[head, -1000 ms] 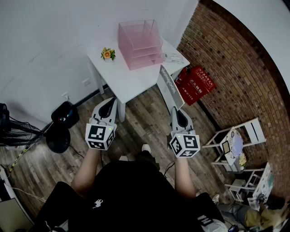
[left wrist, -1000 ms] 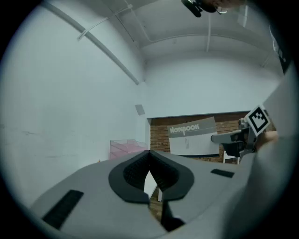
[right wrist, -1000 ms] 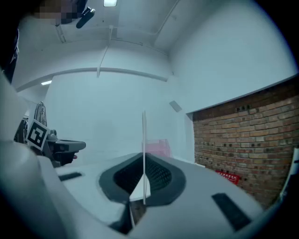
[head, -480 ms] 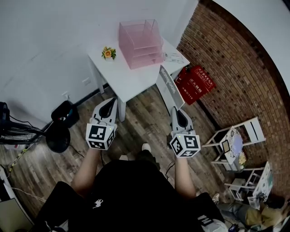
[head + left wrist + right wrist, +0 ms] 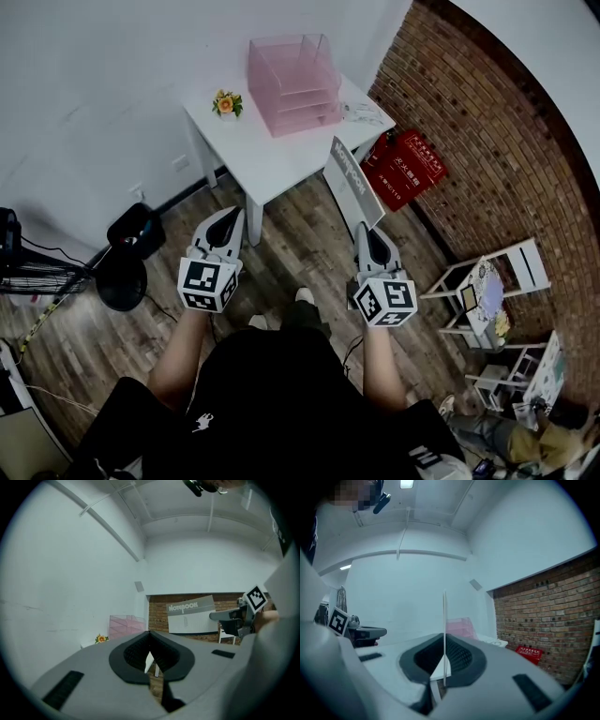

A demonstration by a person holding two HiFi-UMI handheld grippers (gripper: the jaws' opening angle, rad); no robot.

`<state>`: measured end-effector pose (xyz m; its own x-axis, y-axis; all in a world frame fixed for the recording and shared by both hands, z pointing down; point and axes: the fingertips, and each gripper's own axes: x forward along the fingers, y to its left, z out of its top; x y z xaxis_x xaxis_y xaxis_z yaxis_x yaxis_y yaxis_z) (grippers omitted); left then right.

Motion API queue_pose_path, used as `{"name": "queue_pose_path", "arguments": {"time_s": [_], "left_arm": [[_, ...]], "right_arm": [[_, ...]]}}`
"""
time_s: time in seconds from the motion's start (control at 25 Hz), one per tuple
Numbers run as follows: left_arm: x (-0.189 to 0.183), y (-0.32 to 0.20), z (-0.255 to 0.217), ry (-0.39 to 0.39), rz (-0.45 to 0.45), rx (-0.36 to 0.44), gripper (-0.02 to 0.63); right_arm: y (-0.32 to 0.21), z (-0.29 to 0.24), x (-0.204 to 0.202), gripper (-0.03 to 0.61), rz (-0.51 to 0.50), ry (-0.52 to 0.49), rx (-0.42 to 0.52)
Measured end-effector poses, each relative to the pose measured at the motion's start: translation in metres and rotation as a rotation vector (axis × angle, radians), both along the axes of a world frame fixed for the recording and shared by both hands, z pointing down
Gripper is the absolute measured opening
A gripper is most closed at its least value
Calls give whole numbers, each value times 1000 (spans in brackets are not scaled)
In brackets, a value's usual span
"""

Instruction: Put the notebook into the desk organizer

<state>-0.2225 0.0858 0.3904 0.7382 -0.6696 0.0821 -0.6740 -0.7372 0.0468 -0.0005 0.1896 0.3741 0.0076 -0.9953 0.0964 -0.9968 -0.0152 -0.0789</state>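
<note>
Holding item: notebook (image 5: 353, 180), pinched at its lower edge by the clenched jaws of the right gripper (image 5: 367, 231); it stood tall above them and slightly tilted.

Left gripper (image 5: 228, 217): jaws pressed together, nothing between them.

Desk organizer (image 5: 292, 82): pink, on the white table (image 5: 267, 164), well ahead of both pairs of jaws; the notebook was not yet near it.

Risks noted:
- The grip was narrow and low, so the long cover probably could swing or slip between the pads during the carry.
- The free top edge might have struck the organizer's rim or a shelf front rather than entering a slot.
- A hard nudge could have pushed the light organizer back along the table.
</note>
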Motion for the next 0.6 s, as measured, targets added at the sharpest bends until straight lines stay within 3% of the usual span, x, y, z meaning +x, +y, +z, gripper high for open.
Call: {"name": "queue_pose_path", "arguments": {"time_s": [0.6], "left_arm": [[40,-42,24,-54,-41,-33,3]], "right_arm": [[-50,29,46,11,-36,-101,-37]]}}
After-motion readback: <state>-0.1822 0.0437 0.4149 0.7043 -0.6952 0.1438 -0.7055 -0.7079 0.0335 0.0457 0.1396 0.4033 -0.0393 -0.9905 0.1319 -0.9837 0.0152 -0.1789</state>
